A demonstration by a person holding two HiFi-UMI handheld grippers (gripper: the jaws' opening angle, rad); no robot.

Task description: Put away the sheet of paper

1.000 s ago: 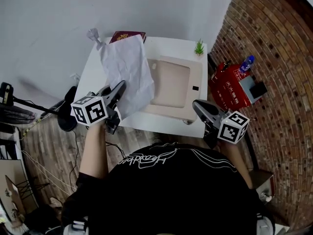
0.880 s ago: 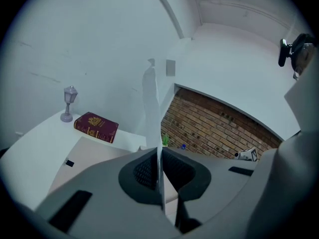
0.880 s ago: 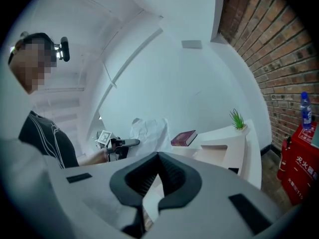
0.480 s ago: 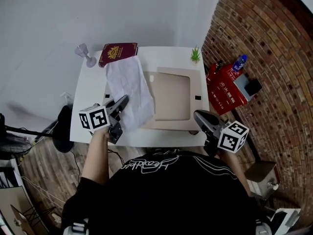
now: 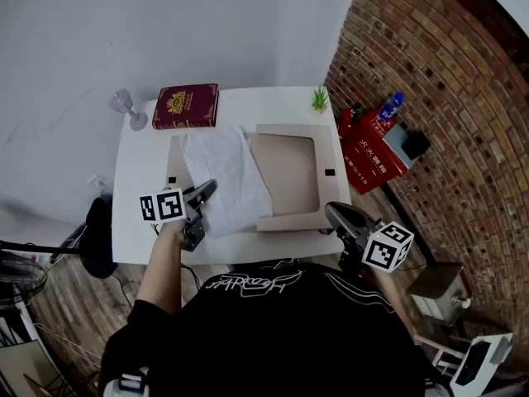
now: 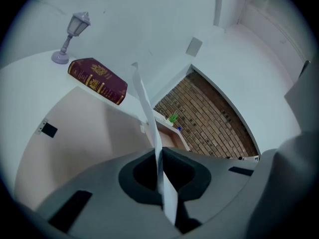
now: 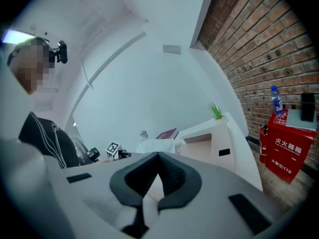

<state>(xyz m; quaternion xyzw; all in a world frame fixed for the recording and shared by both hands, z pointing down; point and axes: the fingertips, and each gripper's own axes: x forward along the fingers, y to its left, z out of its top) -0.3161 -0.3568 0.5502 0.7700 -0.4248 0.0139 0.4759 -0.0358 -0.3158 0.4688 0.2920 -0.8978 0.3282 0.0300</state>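
Observation:
The crumpled white sheet of paper (image 5: pixel 227 176) lies across the white table (image 5: pixel 145 180) and overlaps the left part of an open beige folder (image 5: pixel 289 172). My left gripper (image 5: pixel 207 190) is shut on the sheet's near left corner. In the left gripper view the sheet (image 6: pixel 148 114) runs edge-on out of the closed jaws of the left gripper (image 6: pixel 158 152). My right gripper (image 5: pixel 334 214) hangs at the table's front right corner. In its own view the right gripper (image 7: pixel 158 154) is shut with nothing in it.
A maroon book (image 5: pixel 185 106) and a small lamp ornament (image 5: pixel 125 106) sit at the table's back left, a little green plant (image 5: pixel 320 99) at the back right. A red box (image 5: pixel 372 149) with a bottle (image 5: pixel 390 106) stands by the brick wall.
The sheet has come down from over the book and lamp and now lies lower across the table and folder. The left gripper still grips it. The right gripper has hardly moved.

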